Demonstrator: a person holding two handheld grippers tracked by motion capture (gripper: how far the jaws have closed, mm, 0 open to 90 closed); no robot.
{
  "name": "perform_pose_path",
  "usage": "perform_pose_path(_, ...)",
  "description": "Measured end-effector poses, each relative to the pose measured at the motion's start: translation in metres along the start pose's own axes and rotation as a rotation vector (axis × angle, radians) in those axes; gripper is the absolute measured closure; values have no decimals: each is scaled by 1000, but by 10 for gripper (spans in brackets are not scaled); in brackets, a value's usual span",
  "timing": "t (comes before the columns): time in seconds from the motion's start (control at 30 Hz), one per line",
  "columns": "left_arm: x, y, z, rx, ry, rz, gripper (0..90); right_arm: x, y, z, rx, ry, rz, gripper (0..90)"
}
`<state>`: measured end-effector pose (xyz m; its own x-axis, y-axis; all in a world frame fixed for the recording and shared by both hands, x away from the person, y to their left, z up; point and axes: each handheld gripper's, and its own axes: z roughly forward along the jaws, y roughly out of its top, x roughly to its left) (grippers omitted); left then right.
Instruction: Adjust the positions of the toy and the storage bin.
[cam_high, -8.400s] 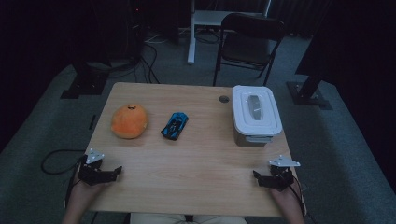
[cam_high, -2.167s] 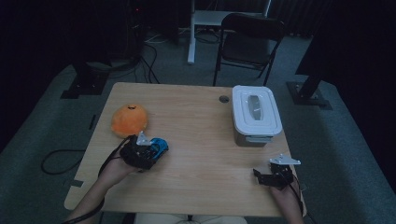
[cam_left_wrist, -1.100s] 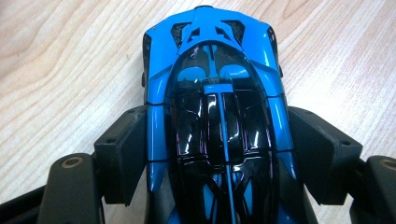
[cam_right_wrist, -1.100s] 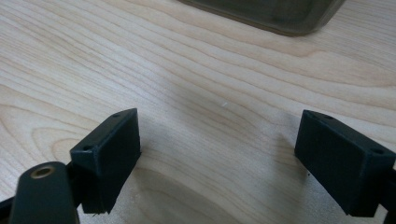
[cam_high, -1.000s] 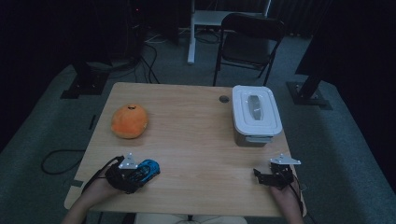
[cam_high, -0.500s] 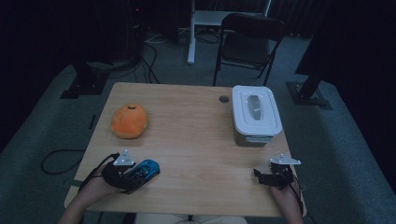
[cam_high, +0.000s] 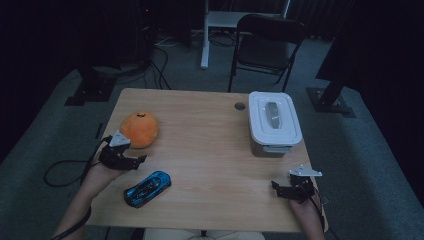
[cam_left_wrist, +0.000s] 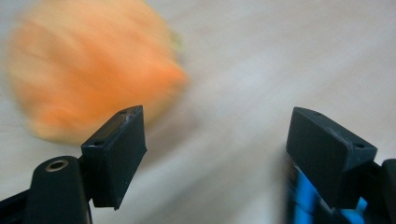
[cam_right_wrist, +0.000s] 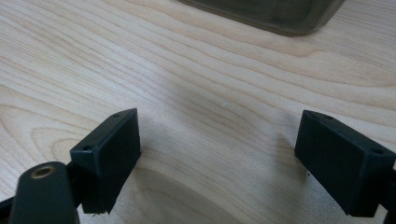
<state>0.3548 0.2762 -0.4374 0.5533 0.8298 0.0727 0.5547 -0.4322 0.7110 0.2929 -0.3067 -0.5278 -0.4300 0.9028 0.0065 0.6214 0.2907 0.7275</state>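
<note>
Left gripper (cam_high: 142, 159): jaws have just been opening and now stand spread and empty, lifted toward the orange plush (cam_high: 139, 129). The released blue toy car (cam_high: 148, 187) rests near the table's (cam_high: 210, 130) front edge. Right gripper (cam_high: 276, 186): spread, idle

toy car (cam_high: 147, 188): blue, black windows | round plush (cam_high: 139, 129): orange | box (cam_high: 274, 122): white lid | table (cam_high: 210, 135): pale wood grain
</note>
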Motion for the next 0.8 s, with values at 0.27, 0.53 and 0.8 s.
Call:
perform_pose_path(0.27, 27, 24, 22, -6, 126, -78, 208, 0, 0, 0, 0, 0, 1, 138)
perform_pose_path(0.53, 43, 28, 53, 49, 163, -146, 187, 0, 0, 0, 0, 0, 0, 138)
perform_pose_path(0.8, 53, 26, 73, 101, 161, -187, 167, 0, 0, 0, 0, 0, 0, 138)
